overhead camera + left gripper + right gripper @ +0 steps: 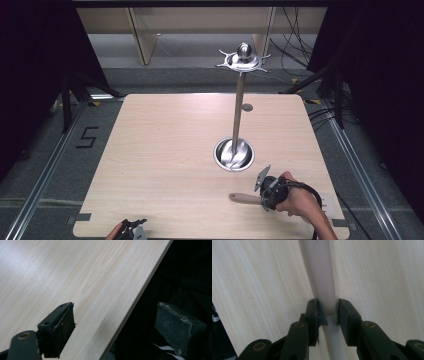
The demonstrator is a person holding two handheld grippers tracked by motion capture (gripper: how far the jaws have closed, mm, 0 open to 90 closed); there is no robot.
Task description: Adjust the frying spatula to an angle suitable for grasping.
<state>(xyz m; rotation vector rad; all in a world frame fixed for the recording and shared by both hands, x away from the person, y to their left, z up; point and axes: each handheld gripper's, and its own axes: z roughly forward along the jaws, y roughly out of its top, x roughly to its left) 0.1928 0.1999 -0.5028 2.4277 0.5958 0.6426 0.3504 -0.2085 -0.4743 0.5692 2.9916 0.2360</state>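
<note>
A utensil with a pale wooden handle [244, 198] lies near the table's front right, its light head [326, 202] sticking out past the person's hand. My right gripper [267, 192] is shut on that handle [319, 277]; in the right gripper view [329, 310] both pads press its sides. A metal stand [238, 110] rises from a round shiny base [234, 154] to a hooked crown [243, 59]. My left gripper [132, 227] sits at the front left edge. In the left gripper view [120, 322] it is open and holds nothing, with one jaw over the wood and one past the edge.
The light wooden table [165, 150] has a small round mark [247, 107] behind the stand. Dark curtains flank both sides, and cables [300, 50] lie on the floor at the back right. The table edge [140, 295] runs diagonally in the left gripper view.
</note>
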